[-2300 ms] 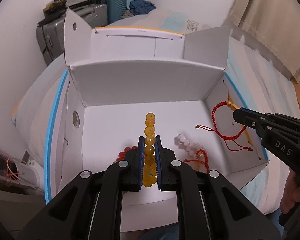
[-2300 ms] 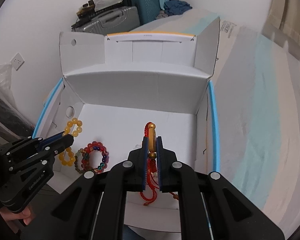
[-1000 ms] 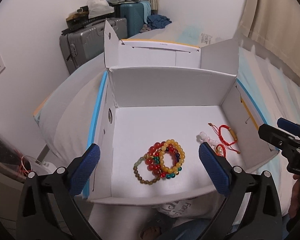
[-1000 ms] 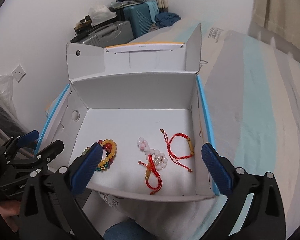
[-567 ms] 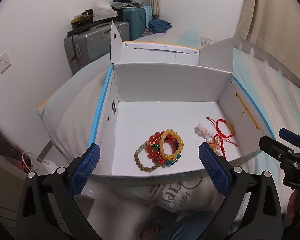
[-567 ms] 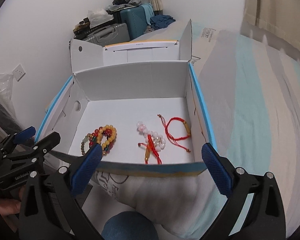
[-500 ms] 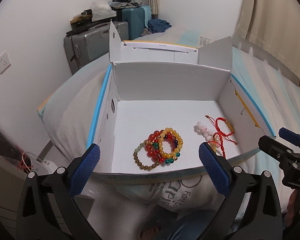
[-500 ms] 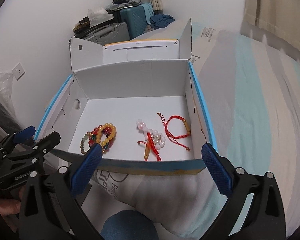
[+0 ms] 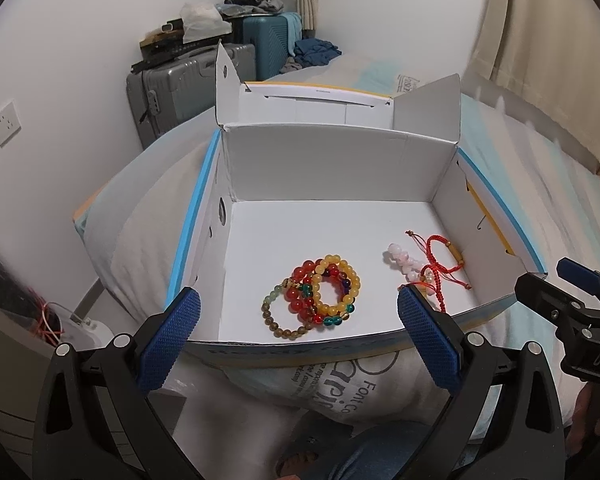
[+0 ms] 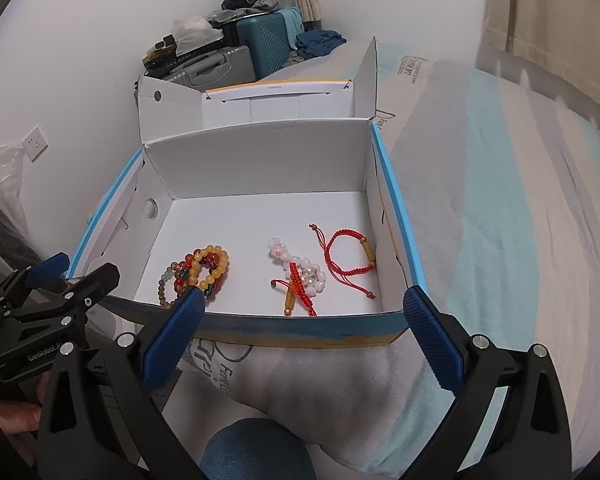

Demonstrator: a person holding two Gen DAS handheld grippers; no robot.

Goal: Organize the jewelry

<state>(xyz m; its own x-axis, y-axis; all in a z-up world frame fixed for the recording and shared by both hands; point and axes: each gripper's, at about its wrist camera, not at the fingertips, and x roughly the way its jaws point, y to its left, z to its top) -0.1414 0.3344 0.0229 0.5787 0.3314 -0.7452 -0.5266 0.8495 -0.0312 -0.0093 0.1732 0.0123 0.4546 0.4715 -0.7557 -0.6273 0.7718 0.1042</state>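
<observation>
A white cardboard box [image 9: 328, 168] [image 10: 260, 168] stands open on the bed. On its floor at the left lies a pile of beaded bracelets [image 9: 316, 292] [image 10: 198, 270]: yellow, red, mixed colours and olive. At the right lie a pink-white bead bracelet [image 9: 402, 262] [image 10: 300, 266] and red cord bracelets [image 9: 444, 260] [image 10: 348, 254]. My left gripper [image 9: 300, 328] is wide open and empty, held before the box's near wall. My right gripper [image 10: 300, 328] is wide open and empty, also before the near wall. Each gripper shows at the other view's edge.
The box sits on a bed with a striped sheet [image 10: 500, 200]. Suitcases [image 9: 188, 84] with clutter on top stand against the far wall. A curtain [image 9: 548, 52] hangs at the right. A printed pillow or bag [image 9: 340, 376] lies under the box's front edge.
Both grippers let go of their bracelets, opened wide and drew back out of the box. The yellow bracelet now lies on the bead pile; the red cord bracelet lies at the right.
</observation>
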